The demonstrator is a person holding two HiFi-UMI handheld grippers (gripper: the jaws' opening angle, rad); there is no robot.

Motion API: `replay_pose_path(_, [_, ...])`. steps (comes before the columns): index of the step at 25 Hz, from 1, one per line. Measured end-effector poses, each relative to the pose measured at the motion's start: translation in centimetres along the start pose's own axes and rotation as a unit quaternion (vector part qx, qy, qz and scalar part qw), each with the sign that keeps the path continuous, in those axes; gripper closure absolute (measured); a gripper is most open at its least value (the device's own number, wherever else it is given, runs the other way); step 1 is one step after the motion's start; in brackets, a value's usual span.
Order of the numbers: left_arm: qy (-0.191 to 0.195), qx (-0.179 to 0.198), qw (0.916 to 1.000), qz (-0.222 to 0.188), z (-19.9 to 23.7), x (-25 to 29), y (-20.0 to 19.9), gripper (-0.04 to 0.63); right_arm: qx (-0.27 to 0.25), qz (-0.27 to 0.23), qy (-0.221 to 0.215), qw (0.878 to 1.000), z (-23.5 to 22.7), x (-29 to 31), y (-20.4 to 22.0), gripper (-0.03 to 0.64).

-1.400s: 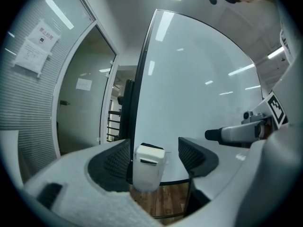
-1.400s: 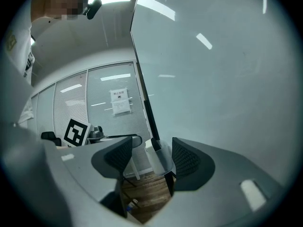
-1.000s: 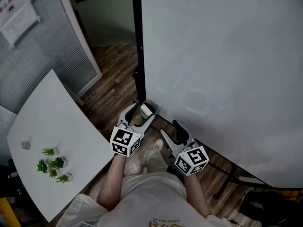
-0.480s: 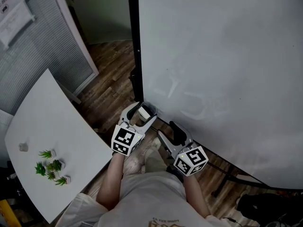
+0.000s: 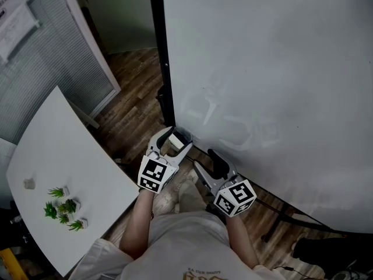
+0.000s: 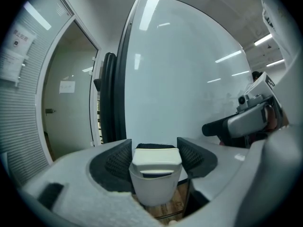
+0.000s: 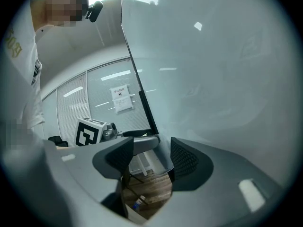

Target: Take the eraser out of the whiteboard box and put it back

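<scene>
L gripper [image 5: 176, 140] jaws wide, flanking eraser [image 6: 156, 159] in whiteboard box [image 6: 154, 190], no squeeze yet. R gripper [image 7: 151, 155] empty, jaws just been closing, wide apart.

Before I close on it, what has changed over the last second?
The left gripper has edged in on the whiteboard box, its fingers flanking the eraser; whether they press is unclear. The fingers of the right gripper have just been closing slightly, nothing between them. Otherwise both stay low by the whiteboard.
</scene>
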State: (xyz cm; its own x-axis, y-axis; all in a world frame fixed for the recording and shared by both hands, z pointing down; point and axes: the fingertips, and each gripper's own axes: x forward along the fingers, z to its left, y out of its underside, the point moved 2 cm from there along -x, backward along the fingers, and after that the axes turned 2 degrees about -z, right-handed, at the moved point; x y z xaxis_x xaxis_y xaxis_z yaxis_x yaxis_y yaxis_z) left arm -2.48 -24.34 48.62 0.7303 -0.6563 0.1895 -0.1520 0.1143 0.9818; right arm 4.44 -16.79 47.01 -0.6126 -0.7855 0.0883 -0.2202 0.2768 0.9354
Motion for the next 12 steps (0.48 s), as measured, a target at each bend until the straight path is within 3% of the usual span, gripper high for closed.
replay_pose_path(12, [-0.003,0.003,1.0000,-0.004,0.05,-0.35,0.13,0.324,-0.005,0.001,-0.003,1.000,0.44,0.37,0.13,0.382])
